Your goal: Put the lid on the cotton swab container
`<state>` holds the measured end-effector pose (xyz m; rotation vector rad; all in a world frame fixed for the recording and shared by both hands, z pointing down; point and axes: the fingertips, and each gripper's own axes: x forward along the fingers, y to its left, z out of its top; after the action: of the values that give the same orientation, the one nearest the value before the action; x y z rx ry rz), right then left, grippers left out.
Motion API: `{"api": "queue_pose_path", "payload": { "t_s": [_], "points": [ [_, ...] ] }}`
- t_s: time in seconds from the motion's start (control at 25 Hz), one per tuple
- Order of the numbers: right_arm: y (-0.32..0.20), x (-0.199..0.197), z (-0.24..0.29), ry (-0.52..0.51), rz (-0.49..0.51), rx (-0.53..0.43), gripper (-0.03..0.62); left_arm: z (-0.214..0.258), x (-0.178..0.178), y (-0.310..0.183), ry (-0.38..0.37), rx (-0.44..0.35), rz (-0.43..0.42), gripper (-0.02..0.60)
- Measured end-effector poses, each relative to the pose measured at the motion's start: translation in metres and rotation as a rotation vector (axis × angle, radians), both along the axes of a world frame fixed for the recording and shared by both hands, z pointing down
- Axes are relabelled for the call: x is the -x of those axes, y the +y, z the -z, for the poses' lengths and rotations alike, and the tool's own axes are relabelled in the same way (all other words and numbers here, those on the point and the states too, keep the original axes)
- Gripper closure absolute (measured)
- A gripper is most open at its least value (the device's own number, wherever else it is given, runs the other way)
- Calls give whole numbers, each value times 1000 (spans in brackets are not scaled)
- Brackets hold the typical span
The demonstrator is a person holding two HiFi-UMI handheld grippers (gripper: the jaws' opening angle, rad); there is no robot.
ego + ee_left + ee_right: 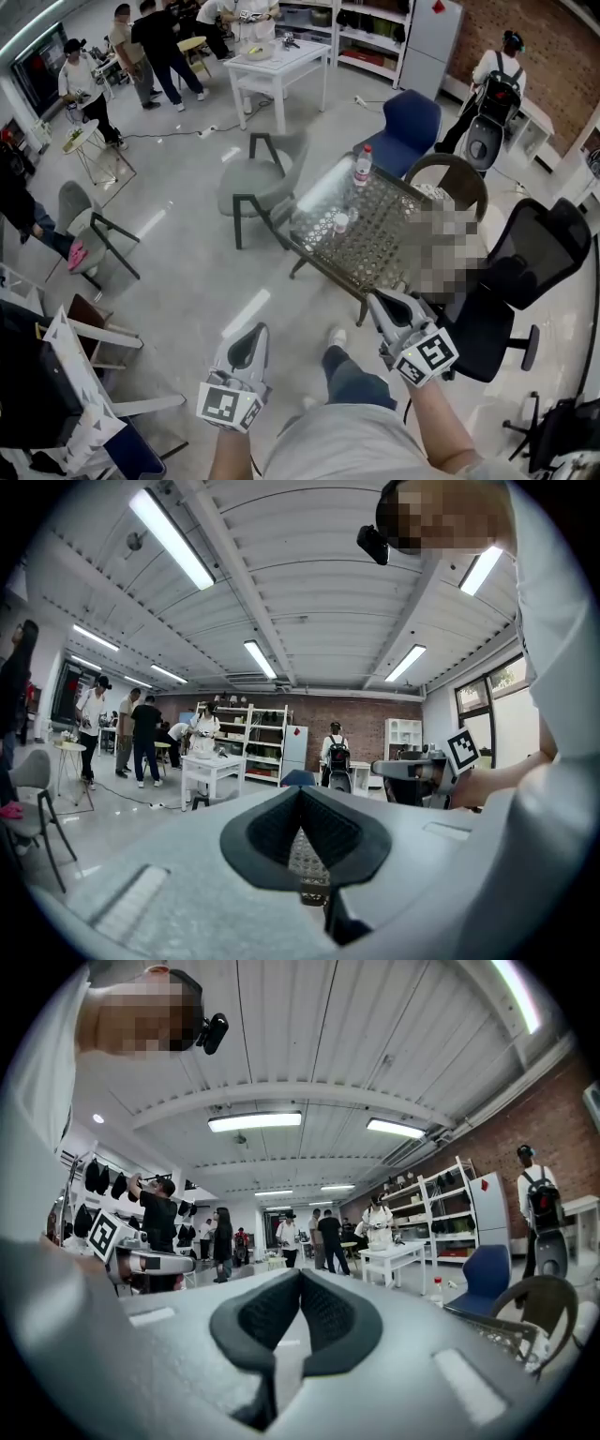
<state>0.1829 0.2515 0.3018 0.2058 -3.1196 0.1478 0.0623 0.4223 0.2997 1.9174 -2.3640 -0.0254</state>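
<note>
A small clear round container [340,222], probably the cotton swab container, stands on the patterned glass table [375,246] ahead of me. No separate lid can be made out from here. My left gripper [257,330] [300,794] is held low in front of my body, short of the table, shut with nothing in it. My right gripper [373,297] [300,1277] points at the table's near edge, also shut and empty. Each gripper shows in the other's view: the right gripper [422,769] and the left gripper [141,1262].
A water bottle [362,167] stands at the table's far corner. Around the table are a grey chair [262,183], a blue chair [409,127], a brown chair [450,178] and a black office chair [525,262]. Several people stand at the back of the room.
</note>
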Motion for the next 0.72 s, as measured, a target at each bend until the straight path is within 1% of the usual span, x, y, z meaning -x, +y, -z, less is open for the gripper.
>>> {"api": "queue_pose_path", "payload": {
  "t_s": [0.28,0.52,0.72],
  "points": [
    [-71,45,-15,11,-21,42,591,-13,49,-67,12,41,-3,574],
    [-139,87,-17,33,1,62,591,-11,92,-141,35,60,12,574],
    [-203,108,-19,25,-1,80,591,-9,118,-208,32,70,23,574]
  ]
}}
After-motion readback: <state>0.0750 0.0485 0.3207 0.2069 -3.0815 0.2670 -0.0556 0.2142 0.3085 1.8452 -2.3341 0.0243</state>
